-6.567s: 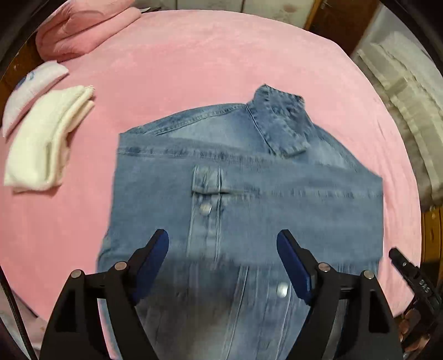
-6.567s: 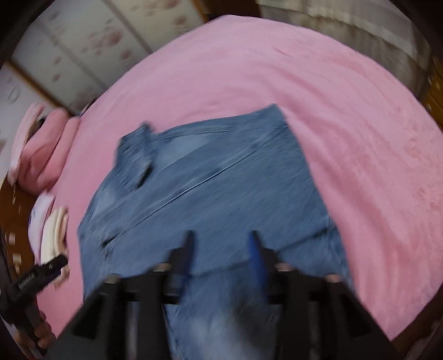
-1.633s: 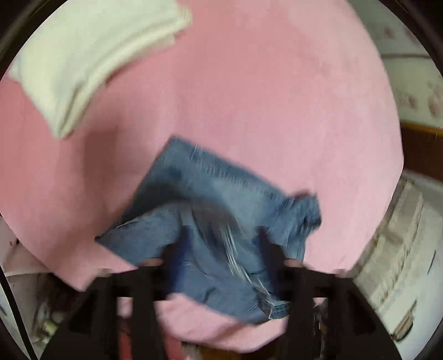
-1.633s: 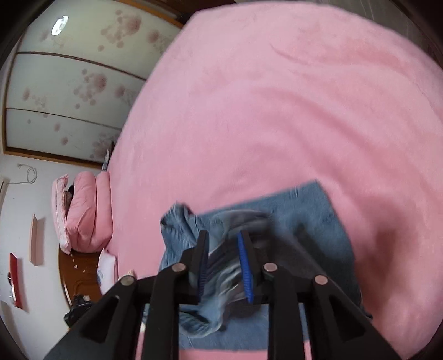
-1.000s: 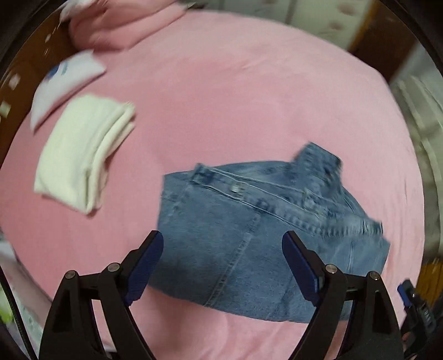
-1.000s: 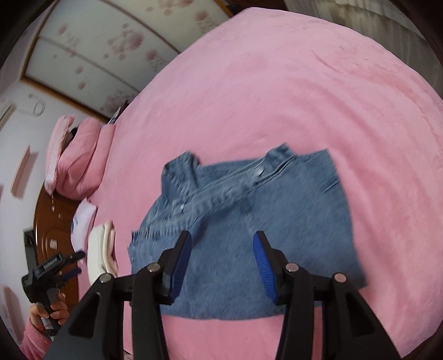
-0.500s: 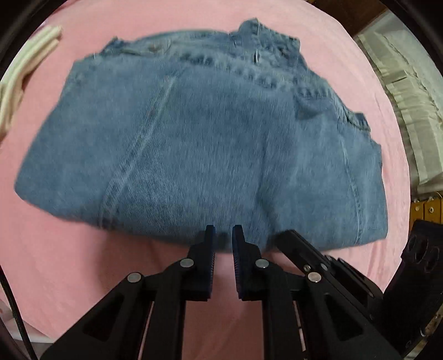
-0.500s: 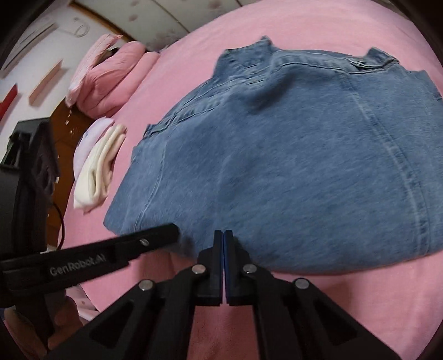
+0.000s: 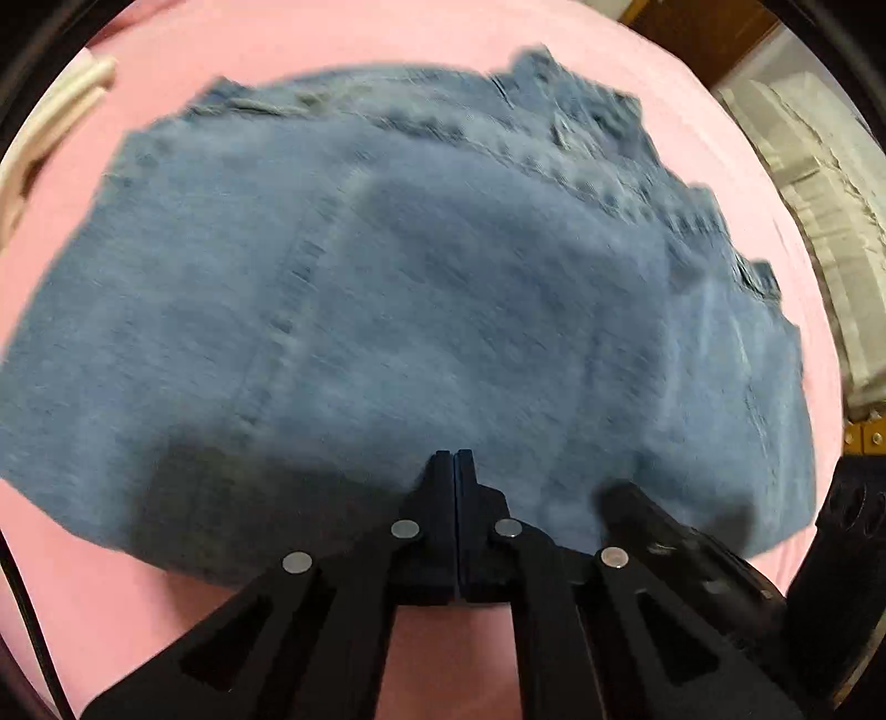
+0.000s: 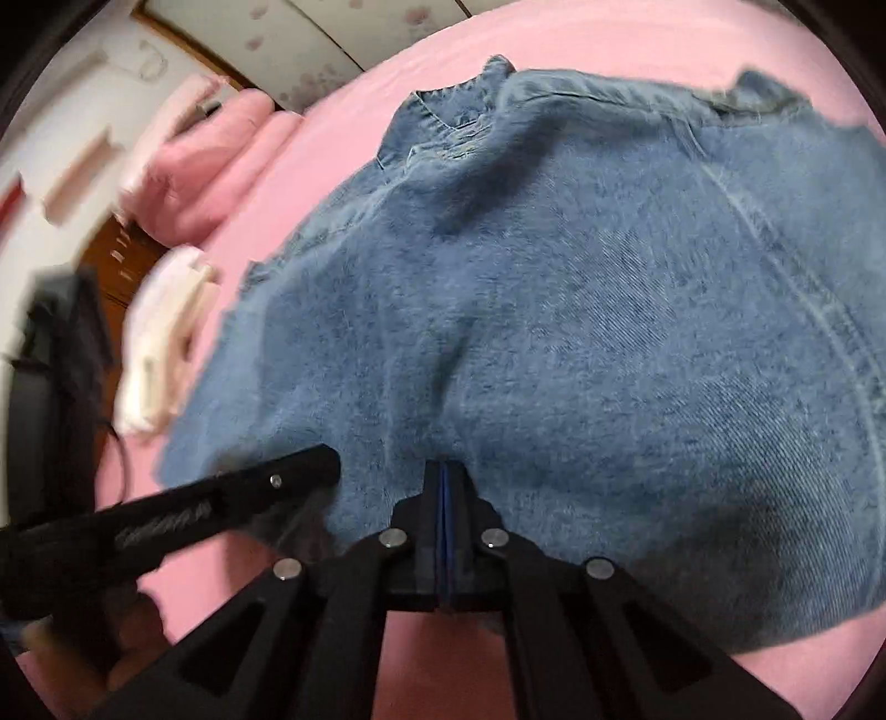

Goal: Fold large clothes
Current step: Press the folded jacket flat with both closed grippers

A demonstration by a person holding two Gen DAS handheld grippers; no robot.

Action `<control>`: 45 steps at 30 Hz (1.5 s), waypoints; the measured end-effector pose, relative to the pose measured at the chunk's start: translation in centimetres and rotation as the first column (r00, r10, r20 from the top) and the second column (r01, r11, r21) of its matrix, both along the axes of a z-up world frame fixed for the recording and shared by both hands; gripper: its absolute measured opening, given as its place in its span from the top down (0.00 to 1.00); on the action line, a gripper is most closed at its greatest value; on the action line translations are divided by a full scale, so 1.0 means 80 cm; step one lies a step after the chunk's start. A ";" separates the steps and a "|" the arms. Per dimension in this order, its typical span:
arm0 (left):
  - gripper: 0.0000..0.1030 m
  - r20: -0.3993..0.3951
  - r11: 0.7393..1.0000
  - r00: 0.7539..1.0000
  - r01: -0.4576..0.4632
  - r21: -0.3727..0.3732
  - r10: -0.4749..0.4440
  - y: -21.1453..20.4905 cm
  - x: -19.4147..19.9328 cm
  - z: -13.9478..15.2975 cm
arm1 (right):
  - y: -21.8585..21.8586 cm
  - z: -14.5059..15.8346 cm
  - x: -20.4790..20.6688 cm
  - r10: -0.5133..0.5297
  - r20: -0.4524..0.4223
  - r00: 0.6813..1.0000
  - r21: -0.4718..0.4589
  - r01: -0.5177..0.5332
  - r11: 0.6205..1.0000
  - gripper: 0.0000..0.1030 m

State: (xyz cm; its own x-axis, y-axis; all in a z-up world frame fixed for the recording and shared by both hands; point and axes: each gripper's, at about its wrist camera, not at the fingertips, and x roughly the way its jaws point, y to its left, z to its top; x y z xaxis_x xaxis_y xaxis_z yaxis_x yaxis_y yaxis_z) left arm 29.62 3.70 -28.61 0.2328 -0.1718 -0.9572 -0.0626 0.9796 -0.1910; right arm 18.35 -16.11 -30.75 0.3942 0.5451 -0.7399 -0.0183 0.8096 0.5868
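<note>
Cream folded cloth (image 9: 50, 111) is seen at far upper left in left wrist view, on the pink bed cover (image 9: 354, 39), apart from the denim. Folded denim garment (image 9: 421, 310) is laid flat on the cover and fills most of the frame; a stitched seam runs down its left-centre, collar/placket bunch is seen along the far edge toward upper right; picture is motion-blurred. Left gripper (image 9: 455, 455) is seen at the near edge of the denim, tips on or just over the fabric; jaws are brought fully together w/ no gap, and no cloth is seen betw. them. A second black finger enters at lower right, its tip over the denim's near edge: taken as the right gripper. In right wrist view, pink bedding (image 10: 221, 149) is piled at upper left; the cream cloth lies below it, left of the denim, w/ dark wooden furniture behind. The left gripper's black finger comes in from lower left, tip at the denim's near-left edge. Right gripper (image 10: 444, 468) is at the near hem, jaws pressed together, only the blue pad line showing; no fabric is seen pinched, though contact w/ the hem can't be settled. Denim extends right to the frame edge.
</note>
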 end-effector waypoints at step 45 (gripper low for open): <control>0.99 -0.022 0.985 0.985 -0.173 0.004 0.173 0.138 -0.022 0.008 | -0.149 0.064 -0.051 -0.343 0.040 0.938 -0.294 0.339 0.894 1.00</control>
